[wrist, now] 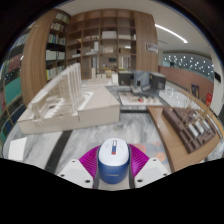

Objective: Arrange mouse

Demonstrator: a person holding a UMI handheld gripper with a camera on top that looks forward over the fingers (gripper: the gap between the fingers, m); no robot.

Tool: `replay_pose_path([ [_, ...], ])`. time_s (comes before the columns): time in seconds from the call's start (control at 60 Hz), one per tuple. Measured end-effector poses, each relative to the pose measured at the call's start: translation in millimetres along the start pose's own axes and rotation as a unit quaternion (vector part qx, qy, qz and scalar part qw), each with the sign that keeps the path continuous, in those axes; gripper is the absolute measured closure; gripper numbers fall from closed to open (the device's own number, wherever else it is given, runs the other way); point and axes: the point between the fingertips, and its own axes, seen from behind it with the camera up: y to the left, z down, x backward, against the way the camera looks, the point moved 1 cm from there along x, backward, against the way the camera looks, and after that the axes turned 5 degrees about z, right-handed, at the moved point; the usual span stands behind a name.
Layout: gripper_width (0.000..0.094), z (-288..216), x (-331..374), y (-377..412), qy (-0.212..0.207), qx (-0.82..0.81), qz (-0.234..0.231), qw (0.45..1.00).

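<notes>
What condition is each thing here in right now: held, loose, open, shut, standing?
mouse: white and blue, between the two fingers, both pads against its sides.
gripper: shut on the mouse.
architectural model: upright on the table beyond the fingers, untouched.
table: marble-patterned top, bearing the model.
bookshelves: standing at the back, shelves open-fronted.

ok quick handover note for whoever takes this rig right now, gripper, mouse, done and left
Gripper: shut on the white and blue mouse, a pink pad against each side.
Mouse: between the fingers, above the marble table; I cannot tell whether it still touches it.
Done: mouse gripped.
Left: place it where it belongs and release. The architectural model lies beyond, well clear.
</notes>
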Motion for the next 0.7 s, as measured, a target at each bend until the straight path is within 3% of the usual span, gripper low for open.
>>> replay_pose_path([
  [0.15, 0.052, 56.2, -23.9, -15.3, 0.047, -0.011, -0.003, 0.999],
  [0.267, 0.0526, 53.6, -25.3, -14.1, 0.042, -0.014, -0.009, 0.999],
  [0.35, 0.042, 52.6, -25.1, -12.6, 0.048, 0.003, -0.014, 0.999],
  [0.367, 0.0335, 53.0, -24.7, -12.4, 0.05, 0.006, -0.016, 0.999],
  [0.383, 0.0383, 54.1, -23.5, -12.0, 0.053, 0.008, -0.018, 0.998],
  [0.4, 0.028, 55.4, -21.3, -11.8, 0.057, 0.007, -0.02, 0.998],
  [0.467, 0.0083, 54.8, -5.6, -12.5, 0.059, -0.005, -0.028, 0.998],
  [0.7, 0.0104, 66.7, 101.9, -62.7, 0.025, -0.024, -0.009, 0.999],
])
